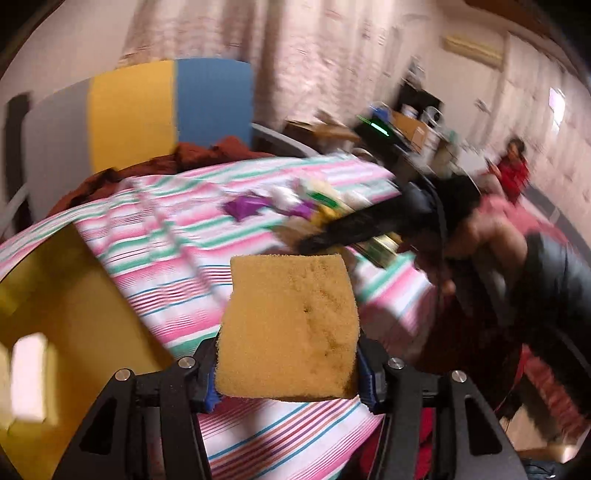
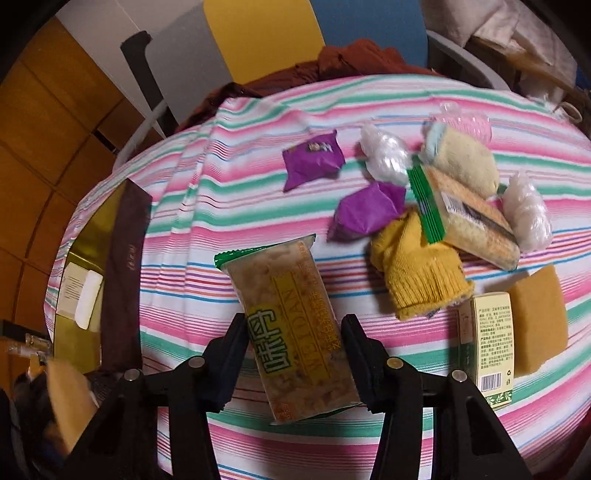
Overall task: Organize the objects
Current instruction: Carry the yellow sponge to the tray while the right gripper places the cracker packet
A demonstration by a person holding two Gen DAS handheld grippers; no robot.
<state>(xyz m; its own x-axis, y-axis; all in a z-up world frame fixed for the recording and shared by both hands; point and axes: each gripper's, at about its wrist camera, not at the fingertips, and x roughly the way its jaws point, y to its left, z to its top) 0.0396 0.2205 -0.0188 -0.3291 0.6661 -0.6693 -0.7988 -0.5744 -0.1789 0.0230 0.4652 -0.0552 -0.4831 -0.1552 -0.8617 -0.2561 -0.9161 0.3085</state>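
Left wrist view: porous tan sponge (image 1: 288, 328) pinched between the jaws.

The left wrist view looks low and tilted across the striped tablecloth (image 1: 155, 236) from its near left edge, blurred, facing far right. The right wrist view looks steeply down on it from close above. Both share the purple packet (image 1: 245, 206) (image 2: 314, 158) and colored panel (image 1: 170, 107) (image 2: 258, 33).

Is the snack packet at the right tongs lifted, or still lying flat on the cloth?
Cannot tell. The snack packet sits between the right tongs, whose fingers press its sides, but nothing shows whether it clears the striped cloth.
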